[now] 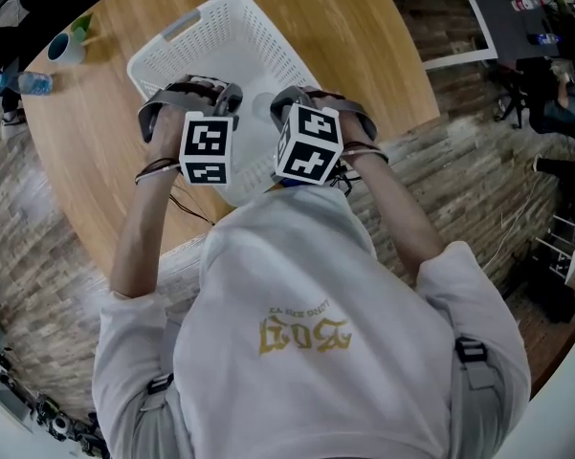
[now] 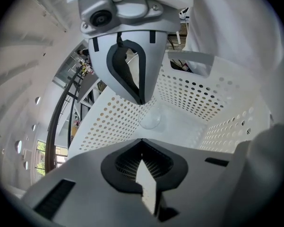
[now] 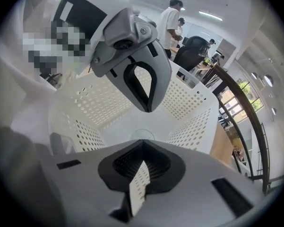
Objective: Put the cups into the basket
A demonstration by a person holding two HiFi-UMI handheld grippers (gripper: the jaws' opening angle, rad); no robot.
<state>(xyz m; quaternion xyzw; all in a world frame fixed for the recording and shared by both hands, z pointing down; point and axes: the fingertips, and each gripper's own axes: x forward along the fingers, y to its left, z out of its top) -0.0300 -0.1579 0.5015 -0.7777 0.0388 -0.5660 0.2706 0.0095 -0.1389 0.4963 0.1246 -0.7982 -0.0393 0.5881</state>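
Observation:
A white perforated basket stands on the round wooden table. A clear cup lies on the basket's floor; its rim also shows in the right gripper view. My left gripper and right gripper hang side by side over the basket's near end and point down into it. Both the left gripper and the right gripper stand open, with nothing between their jaws. The cup sits below and beyond the tips, apart from them.
A blue and white cup stands at the table's far left, with a small water bottle next to it at the edge. The table's near edge runs just under my arms. People stand far behind the basket.

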